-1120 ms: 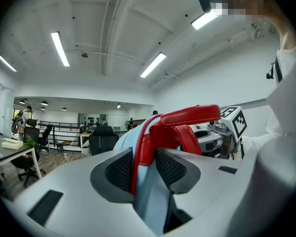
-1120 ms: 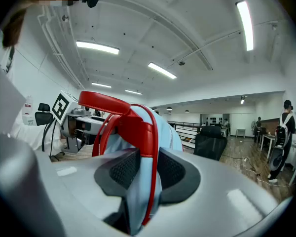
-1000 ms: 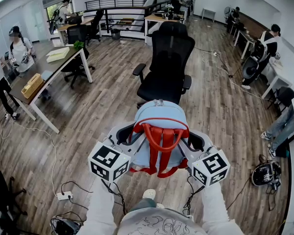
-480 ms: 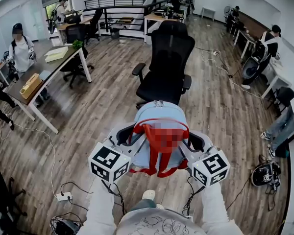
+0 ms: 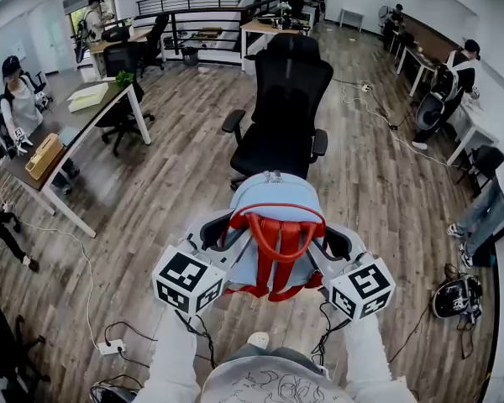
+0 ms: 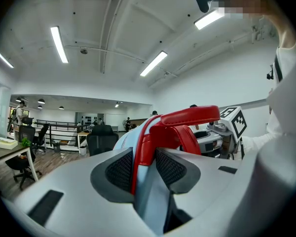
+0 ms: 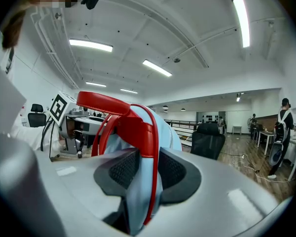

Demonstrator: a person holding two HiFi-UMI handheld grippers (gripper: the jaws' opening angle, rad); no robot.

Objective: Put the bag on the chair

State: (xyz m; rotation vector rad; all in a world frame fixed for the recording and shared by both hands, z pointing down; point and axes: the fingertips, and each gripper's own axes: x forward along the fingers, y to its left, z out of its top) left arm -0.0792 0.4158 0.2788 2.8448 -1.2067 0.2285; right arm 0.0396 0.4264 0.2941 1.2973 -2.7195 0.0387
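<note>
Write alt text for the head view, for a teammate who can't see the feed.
A light blue backpack with red straps is held up between the left gripper and the right gripper, each clamped on one side of it. Just ahead, a black office chair faces the camera on a wooden floor, with desks and people further off.

Left gripper [image 6: 144, 168]: both ribbed pads [image 6: 121, 171] clamp a fold of the bag [image 6: 148, 204], light blue with red strap, at 6 o'clock.
Red handle [image 6: 190, 116]: arches over the bag toward 2 o'clock.
Cube with square markers [image 6: 235, 121]: 3 o'clock, beside the handle.
White sleeve [image 6: 286, 127]: right edge.
Black office chair [image 6: 102, 143]: 8 o'clock, beyond the bag.
Desk [image 6: 5, 151]: 9 o'clock.
Ceiling strip lights [image 6: 58, 44]: 10 to 1 o'clock.
</note>
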